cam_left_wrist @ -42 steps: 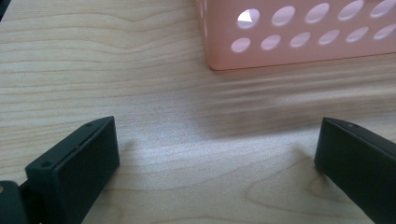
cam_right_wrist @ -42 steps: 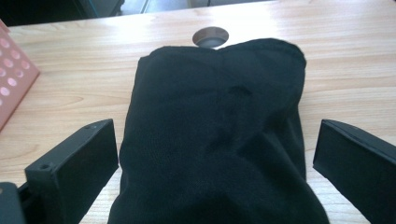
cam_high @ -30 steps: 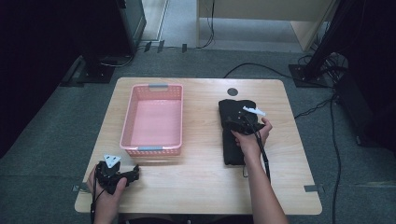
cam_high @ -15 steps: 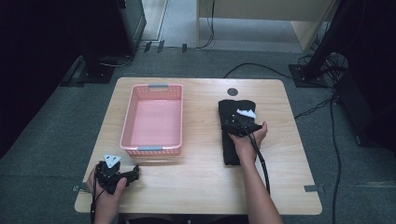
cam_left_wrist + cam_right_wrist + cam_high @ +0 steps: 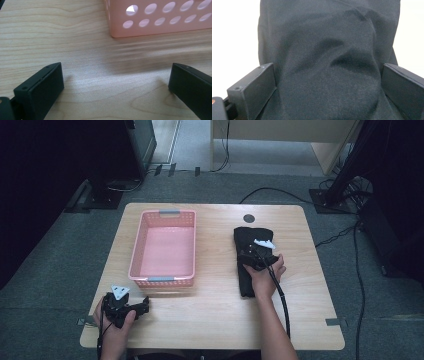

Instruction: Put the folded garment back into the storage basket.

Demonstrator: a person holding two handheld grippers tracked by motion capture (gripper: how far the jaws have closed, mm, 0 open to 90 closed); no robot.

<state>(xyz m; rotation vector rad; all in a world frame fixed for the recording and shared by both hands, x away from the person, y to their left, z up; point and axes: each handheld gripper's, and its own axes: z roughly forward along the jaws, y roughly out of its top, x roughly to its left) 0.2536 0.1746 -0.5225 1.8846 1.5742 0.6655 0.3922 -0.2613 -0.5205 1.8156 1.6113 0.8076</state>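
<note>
A folded black cloth (image 5: 250, 257) is lying on the light wooden worktop (image 5: 210, 315), to the right of the pink basket (image 5: 165, 247) and well apart from it, with a strip of bare wood between them. The cloth is stretching lengthwise, its far end lying level with the middle of the basket and its near end reaching about level with the basket's near rim.

The right tool (image 5: 248, 257) is hovering over the middle of the cloth, held by the person's right hand (image 5: 264, 276), which is coming in from the near side of the cloth. In the right gripper view the cloth (image 5: 329, 62) is spreading between the two black jaws, which are standing wide apart, one at each edge of the rumpled fabric. They are not pinching it; whether their tips are touching the cloth cannot be told.

The left tool (image 5: 142, 306) is sitting near the basket's near left corner, just in front of its near wall, low over the worktop. The left hand (image 5: 116, 320) is gripping it at the worktop's near edge. In the left gripper view its jaws are gaping wide with nothing between them but bare wood, and the basket's perforated wall (image 5: 160, 18) is rising just beyond them.
</note>
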